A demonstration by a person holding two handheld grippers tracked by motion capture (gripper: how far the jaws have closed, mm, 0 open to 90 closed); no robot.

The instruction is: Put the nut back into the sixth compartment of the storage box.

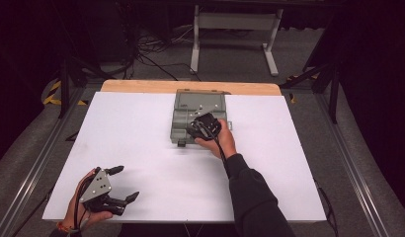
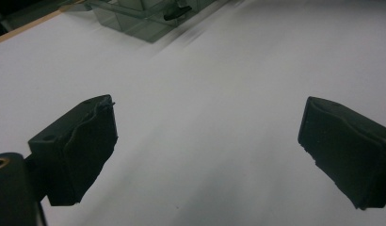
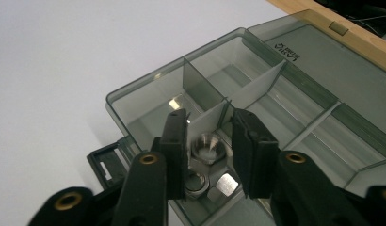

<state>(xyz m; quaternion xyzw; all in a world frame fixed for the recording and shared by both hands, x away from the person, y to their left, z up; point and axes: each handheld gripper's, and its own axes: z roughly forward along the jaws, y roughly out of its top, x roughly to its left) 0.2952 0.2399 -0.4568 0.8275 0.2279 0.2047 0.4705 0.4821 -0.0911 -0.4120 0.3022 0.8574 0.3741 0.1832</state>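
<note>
A grey see-through compartment box (image 1: 190,106) lies open at the back middle of the white table, its lid (image 3: 323,56) folded back. My right gripper (image 1: 193,131) reaches down into the box's near corner compartment. In the right gripper view its jaws (image 3: 211,117) stand a little apart on either side of a steel nut (image 3: 208,147), with a thin gap at each pad. Two more nuts (image 3: 196,183) lie below it. My left gripper (image 1: 126,182) rests near the front left edge, wide open with nothing between its jaws (image 2: 207,136). The box (image 2: 134,19) shows far off in the left gripper view.
The white sheet (image 1: 141,128) covers the table, and a strip of wooden edge (image 1: 190,87) shows behind the box. The box's black latch (image 3: 104,162) sticks out at its near side. Cables and a white stand (image 1: 235,29) are on the floor beyond.
</note>
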